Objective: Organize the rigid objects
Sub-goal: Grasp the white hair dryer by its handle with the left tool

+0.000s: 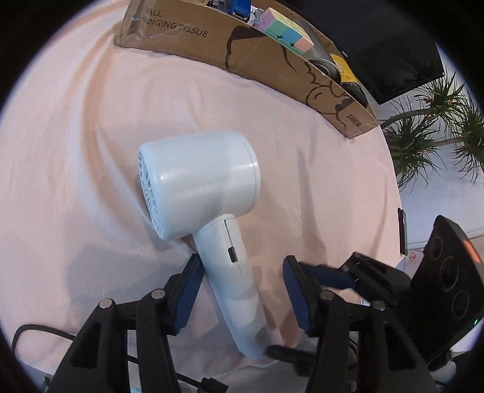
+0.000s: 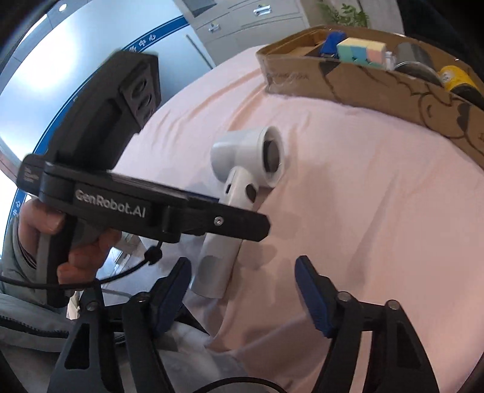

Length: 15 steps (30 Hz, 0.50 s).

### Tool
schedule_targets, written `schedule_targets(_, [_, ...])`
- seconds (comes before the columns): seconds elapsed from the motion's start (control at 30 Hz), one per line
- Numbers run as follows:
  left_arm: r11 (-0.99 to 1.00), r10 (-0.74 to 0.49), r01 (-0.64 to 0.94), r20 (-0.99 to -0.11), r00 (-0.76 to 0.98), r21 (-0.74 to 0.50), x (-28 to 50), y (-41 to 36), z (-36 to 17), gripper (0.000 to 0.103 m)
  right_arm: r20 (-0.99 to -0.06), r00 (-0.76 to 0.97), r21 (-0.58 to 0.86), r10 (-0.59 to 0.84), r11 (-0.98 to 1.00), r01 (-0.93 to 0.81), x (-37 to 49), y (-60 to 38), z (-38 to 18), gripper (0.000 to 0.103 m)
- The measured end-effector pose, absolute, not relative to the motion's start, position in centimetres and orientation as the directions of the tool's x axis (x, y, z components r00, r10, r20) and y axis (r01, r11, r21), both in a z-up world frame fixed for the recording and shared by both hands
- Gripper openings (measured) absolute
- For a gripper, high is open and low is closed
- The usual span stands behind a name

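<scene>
A pale blue hair dryer (image 1: pixel 202 187) lies on the pink cloth, head toward the cardboard box (image 1: pixel 242 57), handle toward me. My left gripper (image 1: pixel 242 290) is open with its jaws on either side of the handle, the left pad touching it or very close. In the right wrist view the dryer (image 2: pixel 242 169) lies ahead left, its handle partly hidden behind the left gripper (image 2: pixel 239 225). My right gripper (image 2: pixel 245 287) is open and empty, low over the cloth near the handle's end.
The cardboard box (image 2: pixel 363 87) at the back holds a pastel puzzle cube (image 1: pixel 286 31), a blue stapler (image 1: pixel 236 7), a metal can (image 1: pixel 320 57) and a yellow-labelled item (image 1: pixel 343 68). The table edge (image 1: pixel 396 193) is at right, with a plant (image 1: pixel 432 121) beyond.
</scene>
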<state>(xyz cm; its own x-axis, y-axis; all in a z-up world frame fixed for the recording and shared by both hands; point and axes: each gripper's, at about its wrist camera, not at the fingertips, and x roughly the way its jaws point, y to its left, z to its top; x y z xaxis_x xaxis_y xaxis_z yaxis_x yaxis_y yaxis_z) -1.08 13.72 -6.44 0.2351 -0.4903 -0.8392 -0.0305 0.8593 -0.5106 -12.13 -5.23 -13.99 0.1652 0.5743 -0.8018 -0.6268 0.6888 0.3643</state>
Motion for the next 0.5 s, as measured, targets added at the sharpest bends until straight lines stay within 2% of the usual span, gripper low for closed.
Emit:
schedule_targets(0.07, [0.862, -0.485, -0.027, -0.840, 0.242, -0.506, -0.9, 13.5, -6.5, 0.052, -0.809, 0.153, 0.358, 0.568, 0.681, -0.639, -12.0, -4.2, -14.4, 0.059])
schedule_targets(0.17, [0.873, -0.466, -0.024, -0.849, 0.247, -0.487, -0.8, 13.6, -6.6, 0.036, -0.820, 0.138, 0.348, 0.555, 0.676, -0.649, -12.0, -2.6, -15.4, 0.046])
schedule_targets(0.2, [0.873, -0.466, -0.025, -0.850, 0.247, -0.486, -0.8, 13.9, -6.6, 0.034, -0.823, 0.149, 0.331, 0.548, 0.676, -0.658, -12.0, -2.2, -15.5, 0.036])
schedule_targets(0.37, [0.879, -0.451, -0.023, -0.845, 0.286, -0.477, -0.9, 14.5, -6.3, 0.034, -0.830, 0.224, 0.262, 0.511, 0.711, -0.653, -12.2, -0.9, -15.1, 0.033])
schedule_targets(0.5, [0.902, -0.403, 0.007, -0.838, 0.367, -0.431, -0.6, 14.8, -3.4, 0.034, -0.792, 0.281, 0.262, 0.541, 0.719, -0.644, -11.6, -0.2, -13.2, 0.032])
